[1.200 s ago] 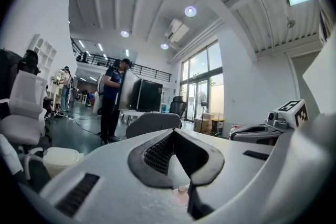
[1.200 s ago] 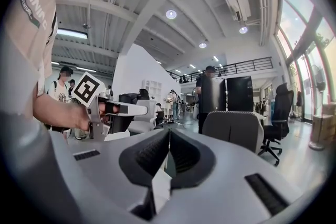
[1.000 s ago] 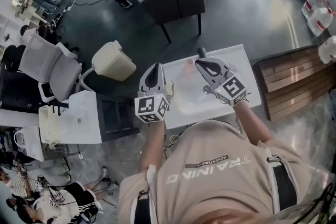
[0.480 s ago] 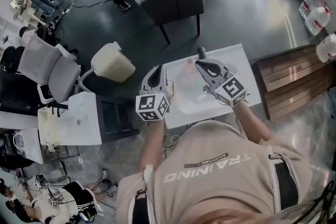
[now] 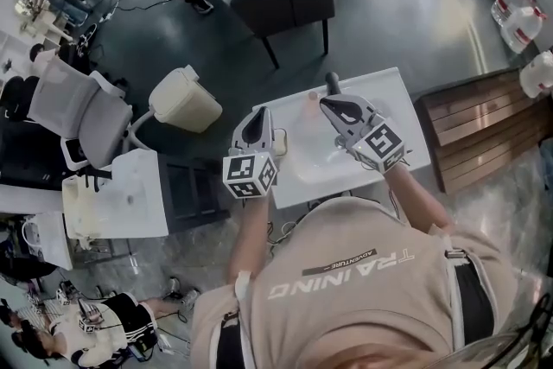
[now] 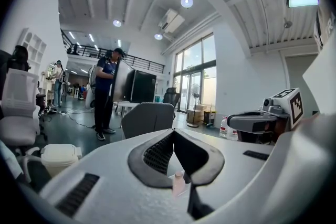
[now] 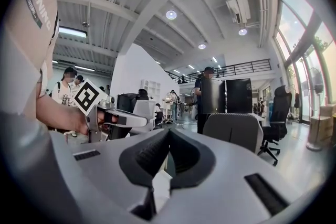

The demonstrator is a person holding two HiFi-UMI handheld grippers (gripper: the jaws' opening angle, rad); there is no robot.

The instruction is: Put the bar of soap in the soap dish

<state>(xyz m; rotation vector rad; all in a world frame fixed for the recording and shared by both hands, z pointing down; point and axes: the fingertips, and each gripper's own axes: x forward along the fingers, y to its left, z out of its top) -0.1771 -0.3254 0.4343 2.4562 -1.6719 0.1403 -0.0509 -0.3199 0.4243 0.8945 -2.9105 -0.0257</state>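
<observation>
Both grippers hover over a small white table (image 5: 389,91). My left gripper (image 5: 257,113) is at the table's left edge, its jaws shut with nothing between them. My right gripper (image 5: 327,103) is over the far middle, jaws also shut and empty. A small pale pink thing (image 5: 312,99) lies on the table between the two tips. In the left gripper view it shows just beyond the jaws as a small pink thing (image 6: 178,182). A soap dish does not stand out from the white top. The right gripper (image 6: 257,123) and left gripper (image 7: 113,118) each appear in the other's view.
A dark knob-like thing (image 5: 331,85) stands at the table's far edge. Behind the table are a dark grey chair (image 5: 285,0) and a beige bin (image 5: 186,99). A wooden platform (image 5: 484,130) is at the right, another white table (image 5: 130,194) at the left.
The left gripper has dipped a little over the table's left edge. The right gripper has kept still. Both stay shut.
</observation>
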